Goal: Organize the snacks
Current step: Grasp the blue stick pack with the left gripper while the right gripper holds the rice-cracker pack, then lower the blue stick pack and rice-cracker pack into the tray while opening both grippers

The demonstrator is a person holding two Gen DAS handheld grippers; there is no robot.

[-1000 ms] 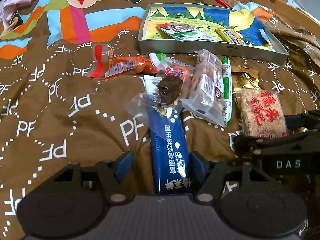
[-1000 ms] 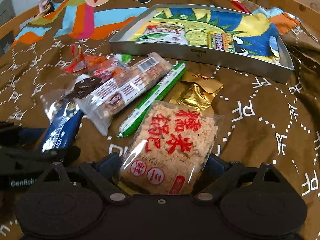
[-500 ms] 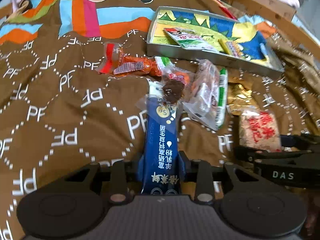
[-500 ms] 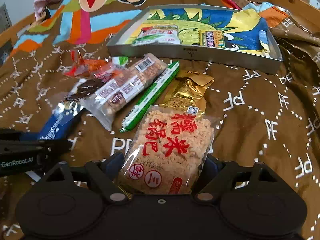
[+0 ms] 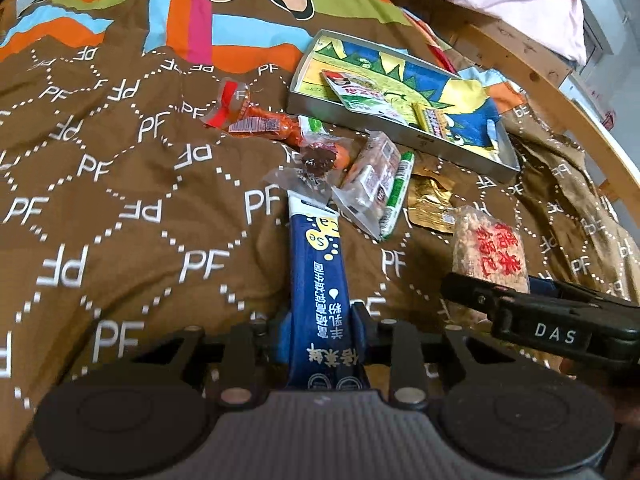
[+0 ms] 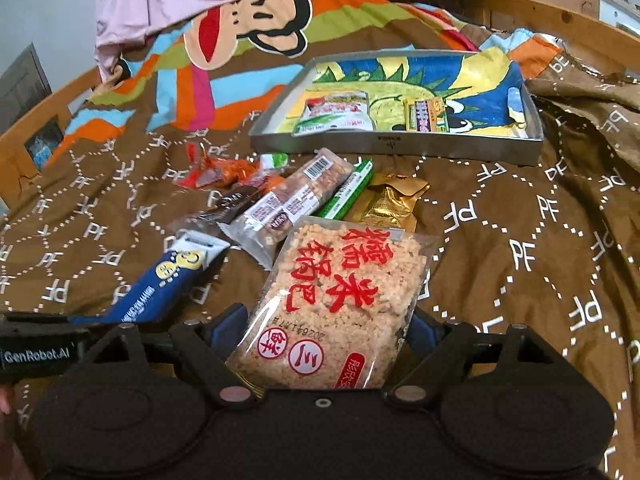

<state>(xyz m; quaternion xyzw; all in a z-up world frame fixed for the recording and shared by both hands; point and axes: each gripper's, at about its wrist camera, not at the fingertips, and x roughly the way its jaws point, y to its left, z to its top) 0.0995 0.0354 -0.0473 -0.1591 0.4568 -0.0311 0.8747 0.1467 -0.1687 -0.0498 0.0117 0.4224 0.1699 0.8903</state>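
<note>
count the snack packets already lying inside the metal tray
2. A green-and-white packet lies left of the middle of the tray, and a small yellow packet lies just right of it. Nothing appears hidden, though the tray's printed lining is busy.

Left gripper (image 5: 322,330): black linkage arms, blue finger pads, silver pivot screws, ribbed grey housing. Right gripper (image 6: 320,326): same black build, white "DAS" lettering on its side.
</note>
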